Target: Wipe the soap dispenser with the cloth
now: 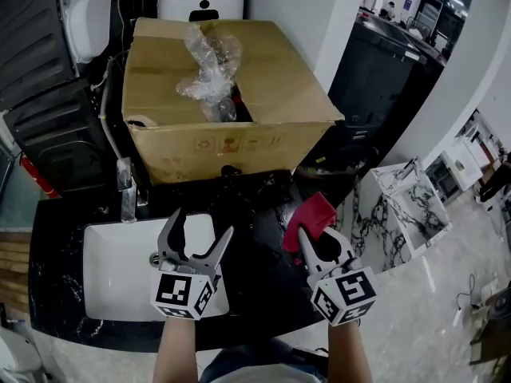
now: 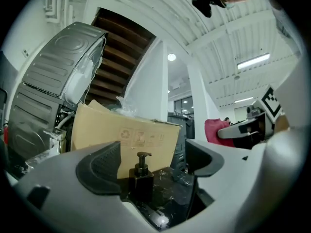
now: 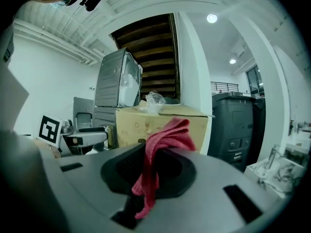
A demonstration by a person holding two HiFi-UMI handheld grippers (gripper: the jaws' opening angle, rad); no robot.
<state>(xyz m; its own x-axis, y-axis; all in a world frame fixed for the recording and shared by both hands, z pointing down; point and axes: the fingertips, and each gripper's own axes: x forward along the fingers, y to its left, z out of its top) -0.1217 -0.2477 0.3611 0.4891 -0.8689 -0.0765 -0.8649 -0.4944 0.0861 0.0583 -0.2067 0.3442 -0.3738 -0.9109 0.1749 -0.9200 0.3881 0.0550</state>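
Above counter [image 1: 263,290], left tongs [image 1: 201,228] wide open, right tongs [image 1: 313,239] gripping cloth [image 1: 310,212]

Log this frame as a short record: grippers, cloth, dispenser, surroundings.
left gripper: open, empty, above the sink's edge
right gripper: shut on red cloth
soap dispenser: black, upright on dark counter, ahead of the left gripper, untouched
cardboard box: behind the dispenser, plastic wrap on top
sink: white
wiping: not yet begun; cloth apart from dispenser
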